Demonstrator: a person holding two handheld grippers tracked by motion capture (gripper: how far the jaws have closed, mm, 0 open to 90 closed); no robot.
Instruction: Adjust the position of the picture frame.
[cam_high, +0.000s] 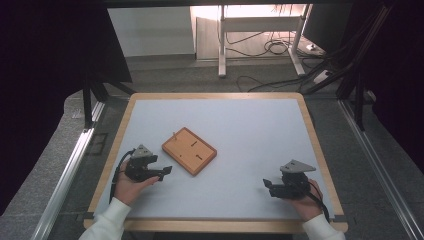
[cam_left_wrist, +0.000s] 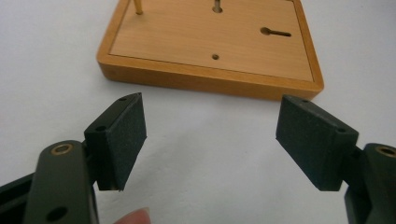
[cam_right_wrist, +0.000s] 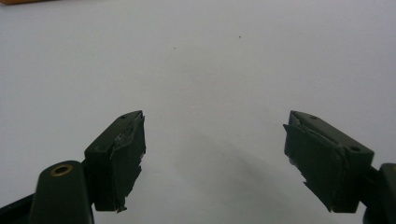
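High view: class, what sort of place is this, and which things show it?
Probably a lab or workshop recording bay: a framed white table, loose cables on the floor behind, dark curtains at the sides, and a monitor at the back.

No readable text, label, brand, number or sign appears on anything here.

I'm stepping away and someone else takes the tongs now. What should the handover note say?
Left tongs: open, empty, low over the table, pointed at the wooden board with a gap between them.
Right tongs: open, empty, over bare white table near the right front corner.
Board: lies flat, left of centre, turned at an angle. One thin peg stands upright at a corner; slots and holes look empty.
Done: nothing gripped yet.
Left: probably closing in on the board with the left tongs.
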